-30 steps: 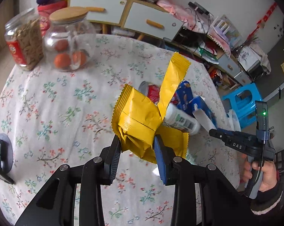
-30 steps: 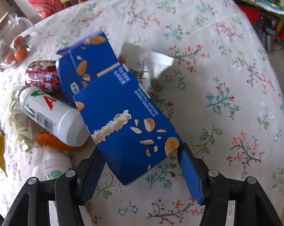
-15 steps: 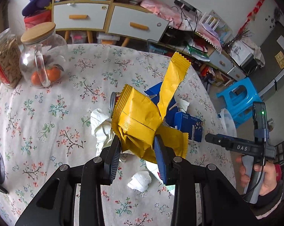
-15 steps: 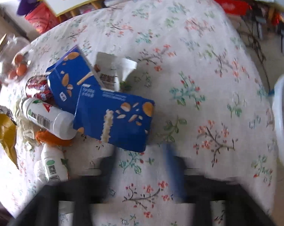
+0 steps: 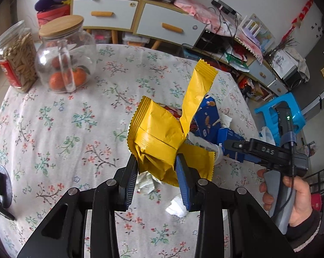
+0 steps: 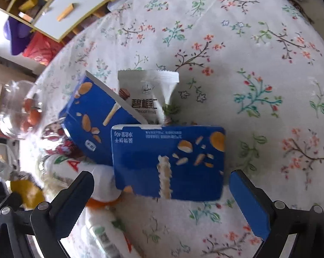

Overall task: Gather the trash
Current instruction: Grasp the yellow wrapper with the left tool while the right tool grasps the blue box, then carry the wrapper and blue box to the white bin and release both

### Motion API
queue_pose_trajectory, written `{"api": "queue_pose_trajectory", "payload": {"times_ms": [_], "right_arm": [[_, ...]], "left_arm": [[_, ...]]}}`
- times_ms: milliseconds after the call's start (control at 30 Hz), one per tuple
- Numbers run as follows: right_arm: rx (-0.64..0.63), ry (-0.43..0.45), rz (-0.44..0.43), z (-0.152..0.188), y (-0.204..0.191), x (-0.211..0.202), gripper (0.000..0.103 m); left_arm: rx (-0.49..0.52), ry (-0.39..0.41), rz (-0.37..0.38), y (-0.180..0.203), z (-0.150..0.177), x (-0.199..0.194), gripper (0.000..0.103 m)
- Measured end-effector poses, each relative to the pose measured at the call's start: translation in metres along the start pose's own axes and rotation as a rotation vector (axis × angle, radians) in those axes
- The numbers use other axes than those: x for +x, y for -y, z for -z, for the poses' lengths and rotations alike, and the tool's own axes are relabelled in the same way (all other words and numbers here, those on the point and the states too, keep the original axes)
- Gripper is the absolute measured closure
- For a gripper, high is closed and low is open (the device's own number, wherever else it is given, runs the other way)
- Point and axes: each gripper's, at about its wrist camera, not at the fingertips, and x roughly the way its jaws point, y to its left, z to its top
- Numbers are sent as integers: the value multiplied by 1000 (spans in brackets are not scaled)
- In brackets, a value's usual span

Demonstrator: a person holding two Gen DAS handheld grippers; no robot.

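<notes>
The blue snack box (image 6: 168,161) that the right gripper (image 6: 162,206) was pinching a second ago now lies flat on the floral table (image 6: 258,68); its jaws have just been opening and stand spread wide, the box between them but untouched. I'd judge that piece dropped onto the gathered pile. The left gripper (image 5: 156,172) keeps the crumpled yellow wrapper (image 5: 159,137) pinched above the cloth, not yet added. Crowded against the box are a second blue box (image 6: 93,124), a white pecan packet (image 6: 149,94) and a white bottle (image 6: 80,172), so any fresh grab has little room. The glass jar of oranges (image 5: 65,58) stands well apart, no trash
</notes>
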Motion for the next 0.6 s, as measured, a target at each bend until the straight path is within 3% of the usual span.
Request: {"api": "queue_pose_trajectory", "payload": {"times_ms": [133, 200, 267, 600], "right_arm": [[16, -4, 40, -2, -1, 15, 0], [23, -2, 62, -2, 1, 18, 7], [10, 10, 70, -3, -1, 15, 8], [-27, 104, 95, -3, 23, -34, 8]], "left_arm": [[-11, 9, 0, -3, 1, -3, 66], [-10, 16, 4, -1, 1, -4, 66], [-5, 22, 8, 2, 1, -5, 66], [42, 37, 20, 40, 1, 2, 66]]}}
